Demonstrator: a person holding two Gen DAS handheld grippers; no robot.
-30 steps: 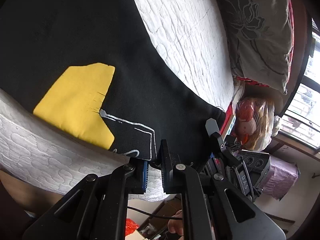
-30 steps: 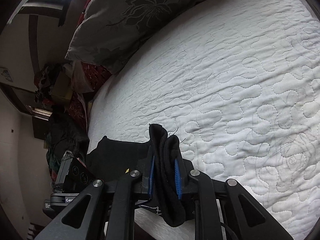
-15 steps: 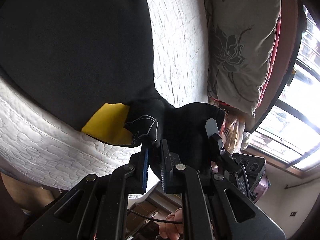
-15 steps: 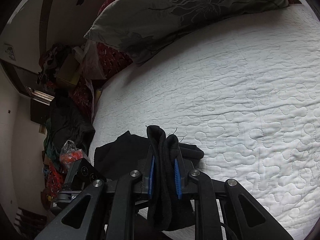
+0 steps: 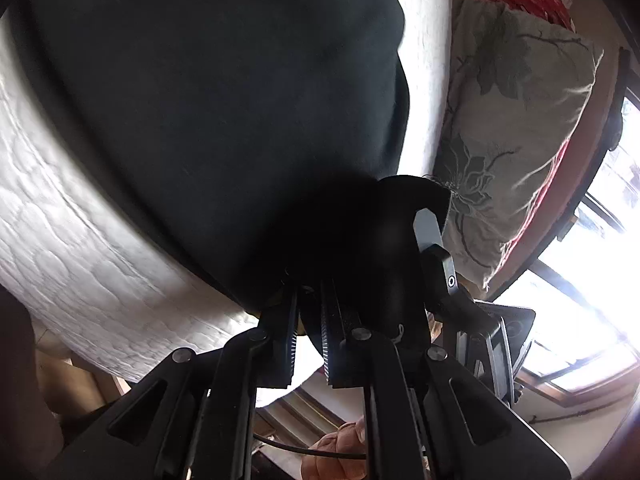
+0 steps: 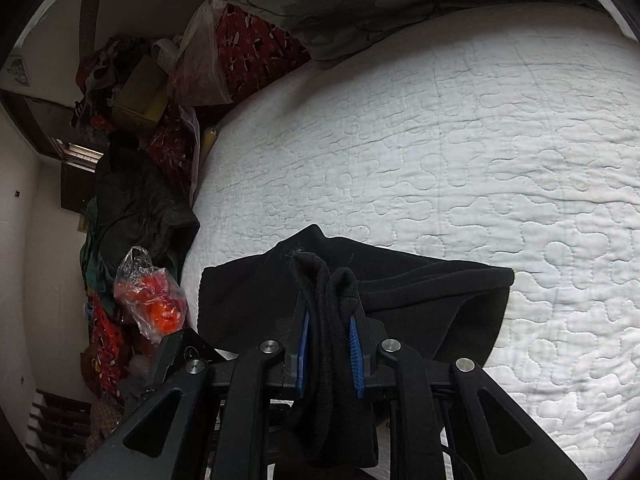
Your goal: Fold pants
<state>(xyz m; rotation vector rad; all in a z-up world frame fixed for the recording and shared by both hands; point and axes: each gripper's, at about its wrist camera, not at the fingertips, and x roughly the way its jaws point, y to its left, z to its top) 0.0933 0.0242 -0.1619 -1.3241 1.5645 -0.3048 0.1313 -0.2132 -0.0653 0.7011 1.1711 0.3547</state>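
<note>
No legible text, labels, brands or numbers in either view; nothing on any surface can be read

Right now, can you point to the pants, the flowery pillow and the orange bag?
pants (image 6: 420, 280), right wrist view, folded edge.
flowery pillow (image 5: 512, 120), left wrist view, middle of cover.
orange bag (image 6: 154, 300), right wrist view, plastic front.

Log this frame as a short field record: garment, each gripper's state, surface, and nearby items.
garment: black pants, spread on the bed, one edge lifted
left gripper: shut on pants fabric
right gripper: shut on a bunched hem of the pants
surface: white quilted mattress
nearby: floral pillow at the head of the bed; plastic bag with orange contents beside the bed
fold stage: in progress, both corners held
</note>
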